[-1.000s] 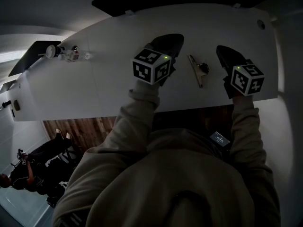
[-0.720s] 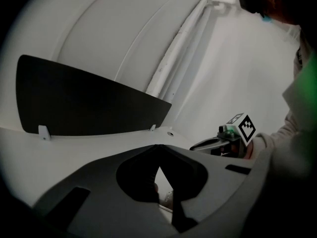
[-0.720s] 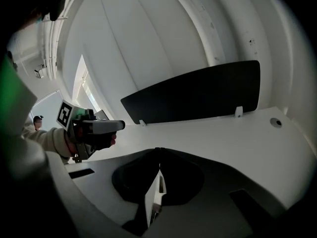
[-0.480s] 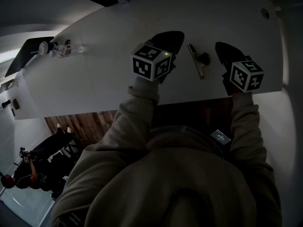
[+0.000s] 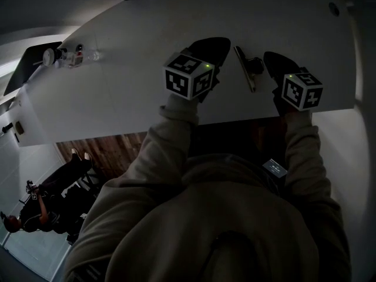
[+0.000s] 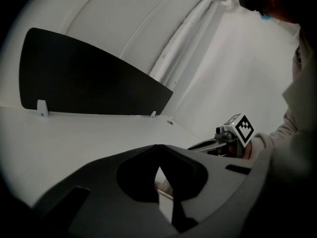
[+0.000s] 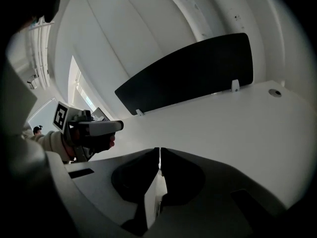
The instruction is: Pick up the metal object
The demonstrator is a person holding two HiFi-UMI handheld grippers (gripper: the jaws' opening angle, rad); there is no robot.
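The metal object [image 5: 247, 67] lies on the white table [image 5: 117, 93], upper right of centre in the head view. The left hand-held gripper [image 6: 158, 148] and the right hand-held gripper [image 7: 159, 155] flank it, each with jaws pressed together on nothing.

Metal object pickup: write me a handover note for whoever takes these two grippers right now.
Left gripper: jaws together, nothing held.
Right gripper: jaws together, nothing held.
Slim brass-coloured metal object with a dark clip part: lying on the white table between the two grippers, not gripped.
Done: nothing picked up yet.
Left: open one gripper, close it on the metal object, lift.
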